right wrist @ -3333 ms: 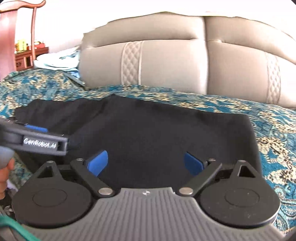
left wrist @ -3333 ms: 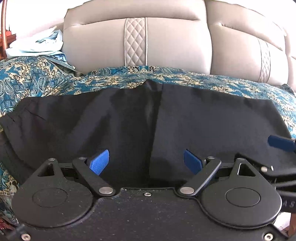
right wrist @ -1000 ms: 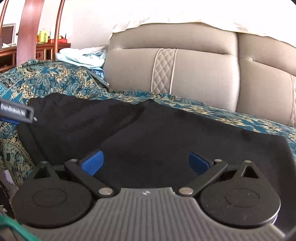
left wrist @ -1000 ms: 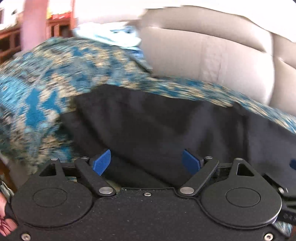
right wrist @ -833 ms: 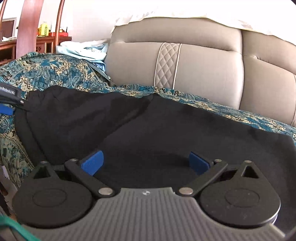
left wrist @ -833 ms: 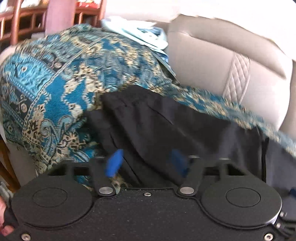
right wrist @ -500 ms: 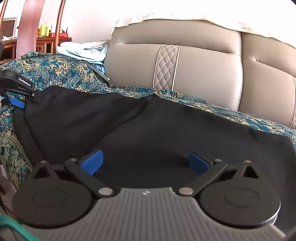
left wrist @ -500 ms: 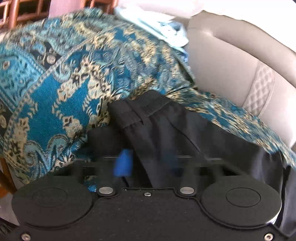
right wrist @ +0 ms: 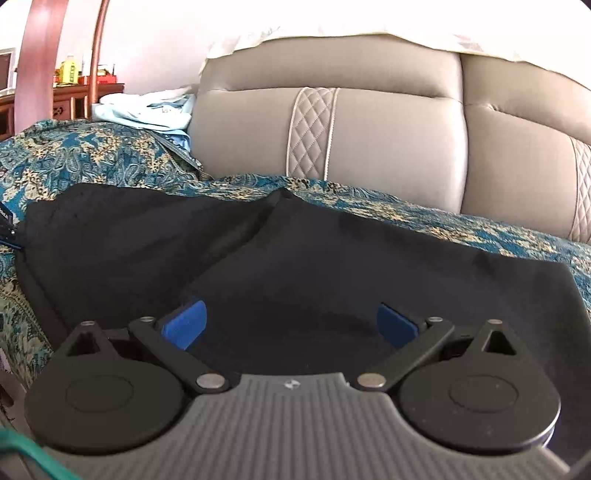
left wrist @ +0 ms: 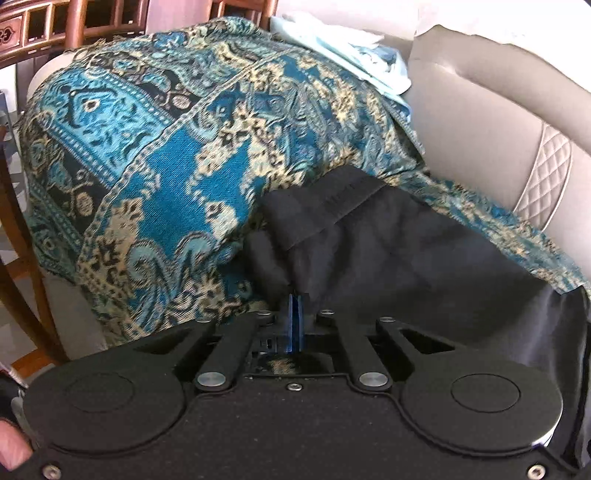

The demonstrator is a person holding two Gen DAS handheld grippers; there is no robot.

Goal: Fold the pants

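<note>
The black pants (right wrist: 332, 266) lie spread on a sofa seat covered by a blue patterned throw. In the left wrist view the pants' left end (left wrist: 388, 251) bunches up near the sofa arm. My left gripper (left wrist: 294, 310) is shut on the pants' near left edge, blue pads pressed together with black cloth at them. My right gripper (right wrist: 291, 325) is open, its blue pads wide apart low over the middle of the pants, holding nothing. The left gripper's tip shows at the far left edge of the right wrist view (right wrist: 5, 225).
The blue patterned throw (left wrist: 155, 155) drapes over the sofa arm at left. A pale blue garment (right wrist: 147, 110) lies on the arm's top. The beige leather backrest (right wrist: 369, 140) rises behind. Wooden chair frames (left wrist: 74, 29) stand beyond the arm.
My left gripper swung left to the pants' end by the sofa arm and closed on the cloth. My right gripper stayed open over the pants, hardly moving.
</note>
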